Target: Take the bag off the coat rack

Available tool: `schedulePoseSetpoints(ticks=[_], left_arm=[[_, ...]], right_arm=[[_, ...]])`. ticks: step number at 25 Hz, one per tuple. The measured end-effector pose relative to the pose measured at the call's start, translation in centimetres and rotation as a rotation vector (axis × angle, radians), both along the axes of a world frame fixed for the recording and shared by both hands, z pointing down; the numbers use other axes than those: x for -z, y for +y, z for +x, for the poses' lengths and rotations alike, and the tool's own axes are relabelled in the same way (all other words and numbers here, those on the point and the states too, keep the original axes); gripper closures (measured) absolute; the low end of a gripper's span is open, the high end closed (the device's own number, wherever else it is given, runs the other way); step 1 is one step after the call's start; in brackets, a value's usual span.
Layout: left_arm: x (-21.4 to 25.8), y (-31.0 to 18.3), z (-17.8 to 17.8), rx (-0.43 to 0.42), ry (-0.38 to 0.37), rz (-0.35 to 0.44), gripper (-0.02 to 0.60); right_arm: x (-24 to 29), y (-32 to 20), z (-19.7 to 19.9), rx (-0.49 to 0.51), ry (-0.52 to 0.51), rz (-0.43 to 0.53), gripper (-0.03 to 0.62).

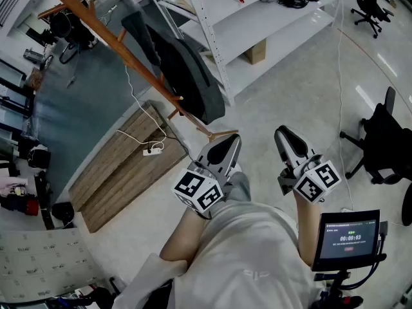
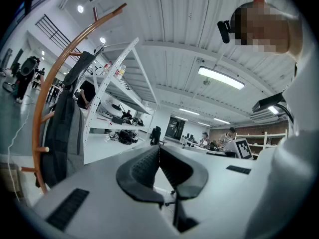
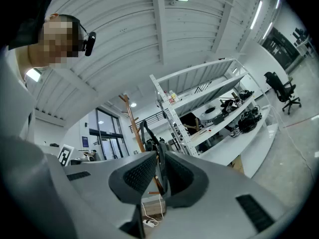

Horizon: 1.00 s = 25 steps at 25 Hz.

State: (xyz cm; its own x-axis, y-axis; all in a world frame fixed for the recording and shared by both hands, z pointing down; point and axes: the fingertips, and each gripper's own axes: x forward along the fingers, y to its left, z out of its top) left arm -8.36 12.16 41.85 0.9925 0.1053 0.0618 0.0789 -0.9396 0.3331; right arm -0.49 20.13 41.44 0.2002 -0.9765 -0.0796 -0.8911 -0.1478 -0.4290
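The task is at its very start, the approach to the bag (image 1: 187,69), which hangs dark and slack from a peg of the wooden coat rack (image 1: 96,26), untouched. The left gripper (image 1: 222,152) and the right gripper (image 1: 290,140) are both clenched on nothing, level, close to the person's body. The bag hangs ahead and to their left, well apart, so the next move likely calls for stepping closer, parting one pair of jaws and reaching for its strap.

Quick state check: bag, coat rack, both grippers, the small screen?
Dark grey fabric bag: hanging on the coat rack, untouched.
Brown wooden coat rack: standing, bag on it.
Left gripper: shut, empty.
Right gripper: shut, empty.
Small black screen: lit, showing a timer.
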Motion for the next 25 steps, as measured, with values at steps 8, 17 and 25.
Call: schedulePoseSetpoints(ticks=[8, 17, 25], left_arm=[[1.1, -10.3, 7.1, -0.036, 0.029, -0.007, 0.575], [1.5, -17.8, 9.7, -0.013, 0.017, -0.009, 0.574], [0.9, -20.0, 10.4, 0.075, -0.006, -0.012, 0.575]], right_arm=[[1.2, -11.9, 6.5, 0.014, 0.005, 0.002, 0.554], [2.6, -21.9, 9.0, 0.090, 0.008, 0.028, 0.554], [2.2, -25.8, 10.3, 0.191, -0.017, 0.024, 0.554]])
